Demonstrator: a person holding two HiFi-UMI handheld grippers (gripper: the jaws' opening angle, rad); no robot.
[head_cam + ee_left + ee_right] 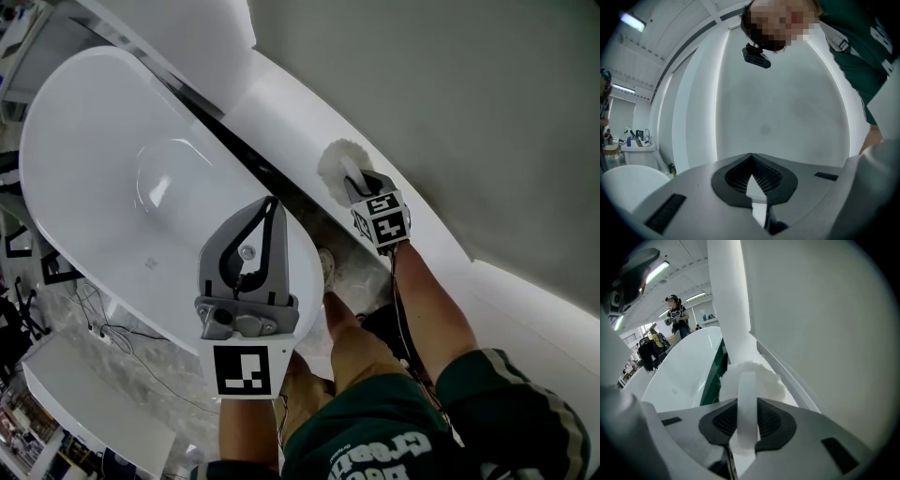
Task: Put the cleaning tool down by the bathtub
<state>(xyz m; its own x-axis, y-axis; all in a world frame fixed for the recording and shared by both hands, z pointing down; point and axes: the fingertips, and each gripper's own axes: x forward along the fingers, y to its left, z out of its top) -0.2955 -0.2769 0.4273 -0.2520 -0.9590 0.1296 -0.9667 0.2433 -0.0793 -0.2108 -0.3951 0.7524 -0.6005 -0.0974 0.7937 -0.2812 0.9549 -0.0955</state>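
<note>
The cleaning tool is a fluffy white pad on a flat white handle. My right gripper is shut on that handle and points steeply down, with the pad low over the white ledge beside the bathtub. Whether the pad touches the ledge I cannot tell. My left gripper hangs over the tub's near end, its tips together with nothing between them, aimed at the grey wall.
A dark gap runs between the tub rim and the ledge. The grey wall rises right behind the ledge. White furniture and cables lie on the floor at the lower left. A person stands far off beyond the tub.
</note>
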